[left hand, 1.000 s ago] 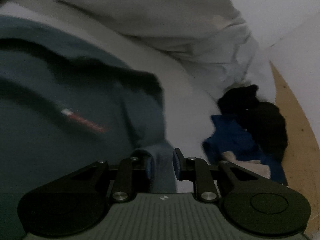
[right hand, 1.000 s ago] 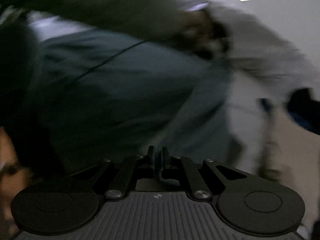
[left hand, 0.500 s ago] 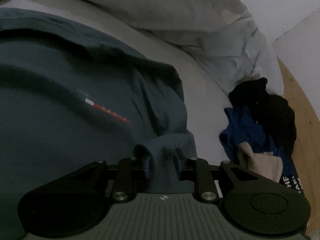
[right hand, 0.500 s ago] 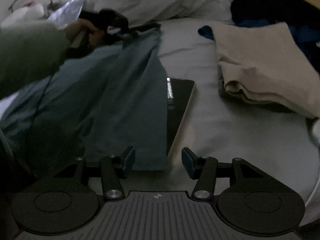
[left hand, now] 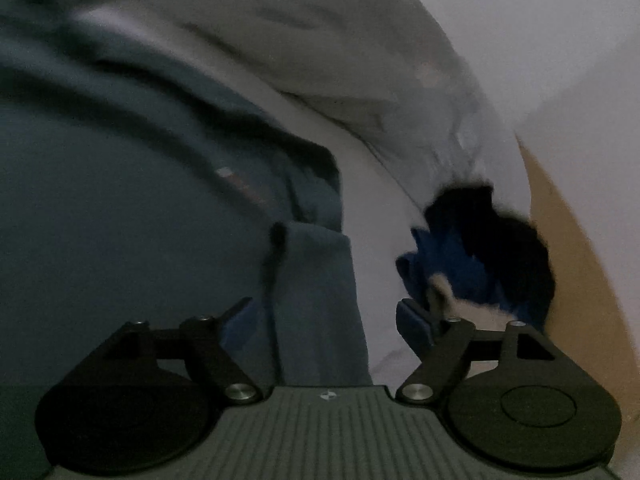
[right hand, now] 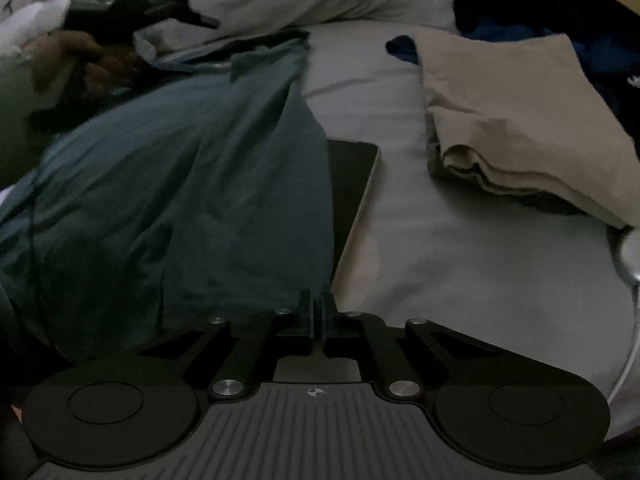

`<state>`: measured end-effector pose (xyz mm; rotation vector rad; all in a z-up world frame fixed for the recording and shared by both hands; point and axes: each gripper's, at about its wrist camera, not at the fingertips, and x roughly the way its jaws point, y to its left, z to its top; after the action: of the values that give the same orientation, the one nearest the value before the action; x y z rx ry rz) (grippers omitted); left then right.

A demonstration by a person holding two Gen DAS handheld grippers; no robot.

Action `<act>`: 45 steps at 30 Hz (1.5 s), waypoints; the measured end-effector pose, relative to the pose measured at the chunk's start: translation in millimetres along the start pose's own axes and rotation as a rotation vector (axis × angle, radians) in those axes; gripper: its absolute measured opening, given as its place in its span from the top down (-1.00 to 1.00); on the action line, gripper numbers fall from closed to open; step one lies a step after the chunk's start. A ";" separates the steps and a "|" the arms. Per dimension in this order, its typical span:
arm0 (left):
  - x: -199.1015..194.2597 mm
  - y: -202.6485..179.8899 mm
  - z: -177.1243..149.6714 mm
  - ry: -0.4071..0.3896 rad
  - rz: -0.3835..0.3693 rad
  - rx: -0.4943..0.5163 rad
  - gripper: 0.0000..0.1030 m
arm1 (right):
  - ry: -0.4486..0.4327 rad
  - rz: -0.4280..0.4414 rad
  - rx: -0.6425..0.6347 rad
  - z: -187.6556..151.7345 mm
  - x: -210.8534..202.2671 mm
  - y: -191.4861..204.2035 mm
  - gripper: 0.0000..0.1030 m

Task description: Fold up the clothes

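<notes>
The right gripper (right hand: 319, 312) has its jaws pressed together at the near hem of the teal shirt (right hand: 192, 200). The fabric edge runs right up to the fingertips, but whether any cloth is pinched between them I cannot tell, as the tips hide the seam. From this gripper the shirt stretches ahead and to the left, its long axis running away toward the bedding, with one side edge lying over a dark tablet (right hand: 354, 188) just ahead and slightly right. A folded beige garment (right hand: 516, 120) sits well apart, ahead and to the right, with dark blue and black clothes (right hand: 532, 4) behind it.

The left gripper (left hand: 324, 316) has its jaws spread wide, and a narrow flap of the same shirt lies between the fingers without either pad visibly touching it. The bulk of the shirt spreads ahead and to its left; the pile of blue and black clothes lies ahead and to its right on the pale bed sheet (left hand: 384, 240). This view is blurred.

Judging by this, the two grippers sit at opposite ends of the shirt's long axis. The left one is nearer the far, upper end and the right one the near hem, so a fold would likely bring one end along that axis toward the other.
</notes>
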<state>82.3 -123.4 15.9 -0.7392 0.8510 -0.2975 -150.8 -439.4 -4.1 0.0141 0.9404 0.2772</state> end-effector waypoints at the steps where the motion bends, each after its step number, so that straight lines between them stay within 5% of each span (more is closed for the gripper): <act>1: -1.7 3.3 -4.4 0.004 -0.006 -0.027 -0.67 | 0.001 -0.010 -0.013 -0.6 -1.7 2.2 0.93; 10: -10.3 26.6 -37.0 0.056 -0.068 -0.256 -0.69 | 0.044 -0.187 -0.201 34.1 -33.6 21.0 0.94; 16: -5.7 7.9 -30.8 0.104 -0.100 -0.233 -0.69 | 0.093 -0.374 -0.447 105.0 -67.0 32.5 0.94; 22: -5.3 3.8 -35.7 0.145 -0.149 -0.268 -0.70 | 0.122 -0.544 -0.562 170.6 -89.4 24.4 0.94; 32: -9.6 2.7 -37.6 0.162 -0.170 -0.256 -0.70 | 0.138 -0.770 -0.530 220.0 -99.4 -45.6 0.94; 45: 3.1 -9.5 -42.9 0.202 -0.145 -0.168 -0.70 | 0.200 -0.825 -0.405 213.0 -23.3 -164.9 0.93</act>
<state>51.7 -151.9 2.1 -0.9409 1.0241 -0.4390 44.0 -580.9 118.8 -0.7698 0.9968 -0.3075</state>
